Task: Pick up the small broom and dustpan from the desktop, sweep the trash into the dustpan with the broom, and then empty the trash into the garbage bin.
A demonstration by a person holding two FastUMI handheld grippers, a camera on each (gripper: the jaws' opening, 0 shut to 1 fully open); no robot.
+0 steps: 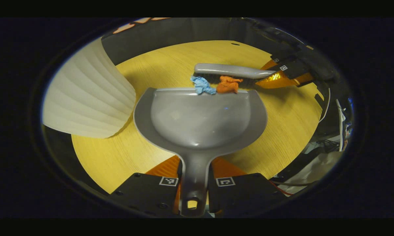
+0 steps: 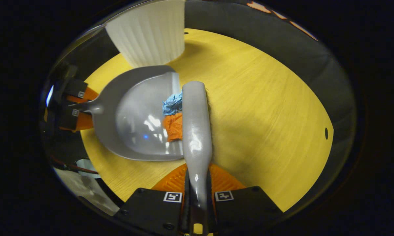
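Two crumpled scraps of trash, a blue paper wad (image 1: 202,85) and an orange paper wad (image 1: 228,84), sit right at the front lip of the grey plastic dustpan (image 1: 200,121), which lies flat on the round yellow wooden desktop (image 1: 125,154). The left gripper (image 1: 193,183) is clamped on the dustpan's handle; the right gripper (image 2: 197,200) is clamped on the handle of the small grey broom (image 2: 196,131). The broom's long axis runs parallel to the dustpan's lip, just beyond it, with both wads pinched between bristles and lip. The coming stroke likely needs to push toward the dustpan's handle. The white ribbed garbage bin (image 1: 85,98) stands just beside the dustpan, to its left in the left gripper view.
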